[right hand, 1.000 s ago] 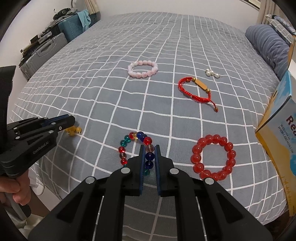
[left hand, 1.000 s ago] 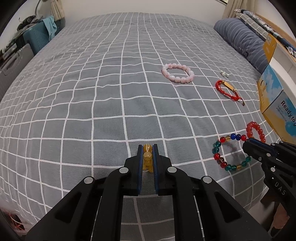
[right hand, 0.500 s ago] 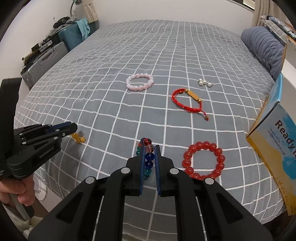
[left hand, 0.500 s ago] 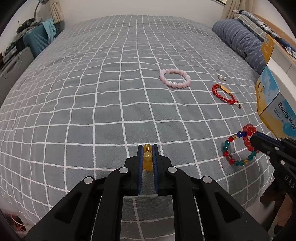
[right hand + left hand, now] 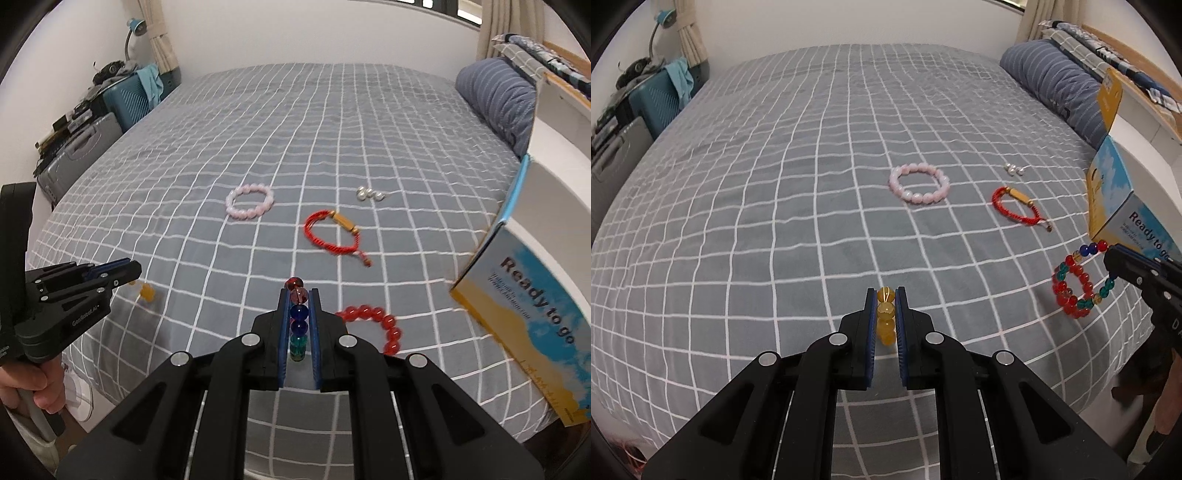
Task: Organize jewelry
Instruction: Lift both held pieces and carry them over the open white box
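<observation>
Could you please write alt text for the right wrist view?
The right gripper is shut on a multicoloured bead bracelet above a grey checked bed. A red bead bracelet, red cord bracelet, pink bracelet and pearls lie there.

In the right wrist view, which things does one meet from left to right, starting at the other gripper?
left gripper → yellow bead bracelet → pink bead bracelet → multicolour bead bracelet → pearl earrings → open box
</observation>
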